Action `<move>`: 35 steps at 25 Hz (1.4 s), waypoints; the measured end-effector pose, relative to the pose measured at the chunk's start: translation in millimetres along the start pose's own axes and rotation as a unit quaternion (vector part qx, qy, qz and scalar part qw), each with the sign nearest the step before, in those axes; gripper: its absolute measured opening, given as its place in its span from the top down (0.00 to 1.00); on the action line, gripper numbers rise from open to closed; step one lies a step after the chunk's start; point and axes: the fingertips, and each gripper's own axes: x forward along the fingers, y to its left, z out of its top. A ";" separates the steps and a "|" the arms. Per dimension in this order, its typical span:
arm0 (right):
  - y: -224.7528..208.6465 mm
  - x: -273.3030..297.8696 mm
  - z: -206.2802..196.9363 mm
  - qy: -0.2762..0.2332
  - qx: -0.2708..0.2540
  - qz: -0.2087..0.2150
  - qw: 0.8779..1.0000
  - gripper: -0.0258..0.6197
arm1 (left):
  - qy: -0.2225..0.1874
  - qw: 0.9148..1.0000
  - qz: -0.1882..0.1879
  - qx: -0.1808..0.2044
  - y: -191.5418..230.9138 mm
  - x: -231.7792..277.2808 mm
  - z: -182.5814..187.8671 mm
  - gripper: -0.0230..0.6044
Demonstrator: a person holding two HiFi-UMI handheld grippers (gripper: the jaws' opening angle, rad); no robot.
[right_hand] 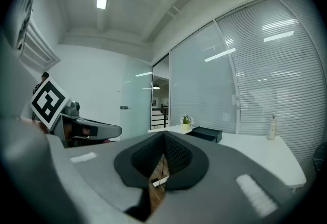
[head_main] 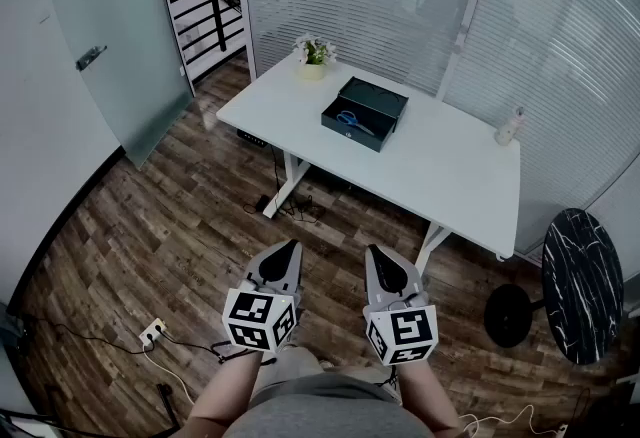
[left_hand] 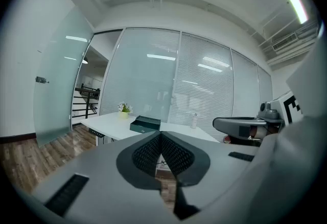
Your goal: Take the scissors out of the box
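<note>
Left tongs (head_main: 290, 247), right tongs (head_main: 372, 251) closed, scissors (head_main: 352, 122) in box (head_main: 350, 139) far ahead

wood floor (head_main: 180, 236) open up to white table (head_main: 450, 176), box (head_main: 350, 133) uncovered on top, potted plant (head_main: 314, 52) near behind, bottle (head_main: 510, 126) well apart

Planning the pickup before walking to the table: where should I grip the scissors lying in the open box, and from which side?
Probably from above. The scissors lie flat on the floor of the box, whose walls block a sideways approach. Close the jaws across the blue handle end, the bulkiest part, which is on the left in the head view.
</note>
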 end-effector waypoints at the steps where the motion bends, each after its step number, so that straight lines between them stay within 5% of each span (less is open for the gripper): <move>1: -1.0 0.0 0.2 0.000 -0.001 0.000 1.000 0.95 | -0.002 1.000 -0.001 -0.001 -0.9 0.6 0.9 0.95; 35: 7.6 -7.2 9.5 -0.004 0.011 0.027 1.000 0.95 | -0.010 1.000 -0.008 -0.018 -16.6 -6.6 4.9 0.95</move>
